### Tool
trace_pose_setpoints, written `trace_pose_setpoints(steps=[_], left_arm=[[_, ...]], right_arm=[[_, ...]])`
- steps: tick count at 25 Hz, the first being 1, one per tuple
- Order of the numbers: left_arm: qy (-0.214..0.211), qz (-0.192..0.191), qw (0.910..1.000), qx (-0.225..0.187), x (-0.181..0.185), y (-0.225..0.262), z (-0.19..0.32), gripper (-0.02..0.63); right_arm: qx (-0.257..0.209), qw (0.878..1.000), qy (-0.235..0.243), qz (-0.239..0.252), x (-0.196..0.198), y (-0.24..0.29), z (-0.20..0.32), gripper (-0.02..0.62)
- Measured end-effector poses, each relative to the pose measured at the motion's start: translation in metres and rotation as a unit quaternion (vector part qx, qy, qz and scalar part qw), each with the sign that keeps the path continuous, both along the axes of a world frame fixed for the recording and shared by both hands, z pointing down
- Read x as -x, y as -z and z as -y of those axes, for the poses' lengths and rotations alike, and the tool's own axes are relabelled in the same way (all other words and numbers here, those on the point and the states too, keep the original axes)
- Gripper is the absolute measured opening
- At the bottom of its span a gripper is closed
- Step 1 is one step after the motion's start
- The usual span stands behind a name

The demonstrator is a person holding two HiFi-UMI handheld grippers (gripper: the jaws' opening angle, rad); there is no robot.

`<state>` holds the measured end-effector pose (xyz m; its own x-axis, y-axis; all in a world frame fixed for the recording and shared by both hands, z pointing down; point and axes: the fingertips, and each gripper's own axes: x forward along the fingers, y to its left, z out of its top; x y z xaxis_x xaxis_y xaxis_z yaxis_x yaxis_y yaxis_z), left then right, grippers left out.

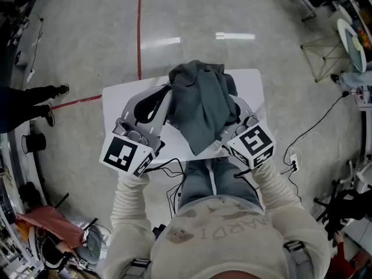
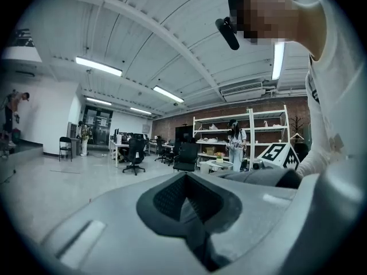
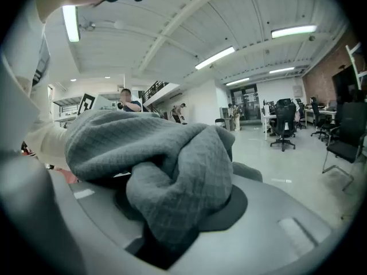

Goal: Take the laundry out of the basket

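A grey waffle-knit garment (image 1: 200, 106) hangs bunched between my two raised grippers, above a white table (image 1: 119, 100). My right gripper (image 1: 233, 110) is shut on it; in the right gripper view the garment (image 3: 172, 176) fills and spills over the gripper (image 3: 172, 228). My left gripper (image 1: 165, 95) meets the garment's left edge. In the left gripper view its dark pads (image 2: 166, 202) stand closed on a thin grey sliver of cloth, with the bulk of the garment (image 2: 264, 177) to the right. No basket shows in any view.
A red tape line (image 1: 139, 34) runs across the grey floor beyond the table. Someone's shoes (image 1: 55, 92) stand at the left. Cables (image 1: 308, 138) and a folding frame (image 1: 325, 57) lie at the right, and a red cloth (image 1: 49, 222) at the lower left.
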<state>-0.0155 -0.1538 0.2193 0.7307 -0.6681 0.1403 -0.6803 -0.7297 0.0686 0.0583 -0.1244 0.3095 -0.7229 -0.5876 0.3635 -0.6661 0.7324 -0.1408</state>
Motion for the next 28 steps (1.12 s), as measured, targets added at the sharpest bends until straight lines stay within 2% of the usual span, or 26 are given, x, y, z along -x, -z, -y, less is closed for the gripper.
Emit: trace_pose_setpoints(steps=[8, 15, 21, 28], left_arm=[[0.003, -0.012, 0.9993, -0.036, -0.024, 0.046, -0.033, 0.000], [0.004, -0.022, 0.9980, -0.060, -0.052, 0.079, -0.050, 0.000], [0.010, -0.025, 0.9956, -0.090, -0.056, 0.104, -0.061, 0.000], [0.036, -0.023, 0.9943, -0.098, -0.053, 0.112, -0.066, 0.000]], right_arm=[[-0.084, 0.995, -0.013, 0.060, -0.027, 0.094, -0.023, 0.193], [-0.120, 0.984, -0.041, 0.128, -0.068, 0.159, -0.030, 0.196], [-0.148, 0.978, -0.038, 0.139, -0.072, 0.186, -0.040, 0.198], [-0.166, 0.976, -0.028, 0.141, -0.075, 0.194, -0.047, 0.199]])
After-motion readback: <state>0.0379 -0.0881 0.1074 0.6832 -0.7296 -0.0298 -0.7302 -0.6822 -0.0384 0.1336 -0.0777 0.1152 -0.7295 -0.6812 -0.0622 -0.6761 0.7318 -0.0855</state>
